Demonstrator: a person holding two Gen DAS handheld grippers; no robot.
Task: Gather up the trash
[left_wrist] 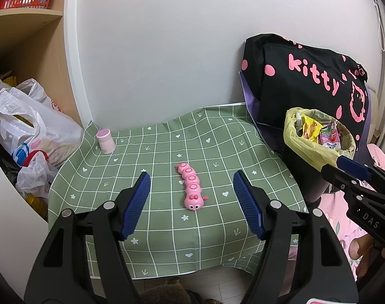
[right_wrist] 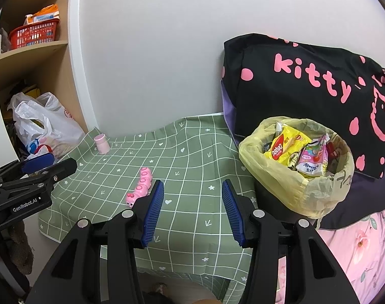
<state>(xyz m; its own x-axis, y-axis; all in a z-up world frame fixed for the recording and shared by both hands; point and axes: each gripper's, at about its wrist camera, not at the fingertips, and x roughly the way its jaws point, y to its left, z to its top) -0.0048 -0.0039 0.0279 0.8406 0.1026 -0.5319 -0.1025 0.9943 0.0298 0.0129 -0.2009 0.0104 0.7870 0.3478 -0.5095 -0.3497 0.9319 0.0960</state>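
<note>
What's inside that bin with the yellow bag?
The yellow-lined bin holds snack wrappers: a yellow crinkly packet and a pink-and-white packet. Anything beneath them is covered.

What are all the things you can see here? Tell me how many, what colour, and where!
tablecloth: one, green checked, over the table
caterpillar toy: one, pink, middle of the tablecloth
small bottle: one, pink, far left corner of the tablecloth
trash bin: one, yellow liner, right of the table, full
snack wrappers: several, yellow and pink, inside the bin
kitty bag: one, black with pink print, behind the bin
plastic bags: a few, white, left of the table
basket: one, red, on the shelf
left gripper: one, black with blue pads, open above the toy
right gripper: one, black with blue pads, open, empty
</note>
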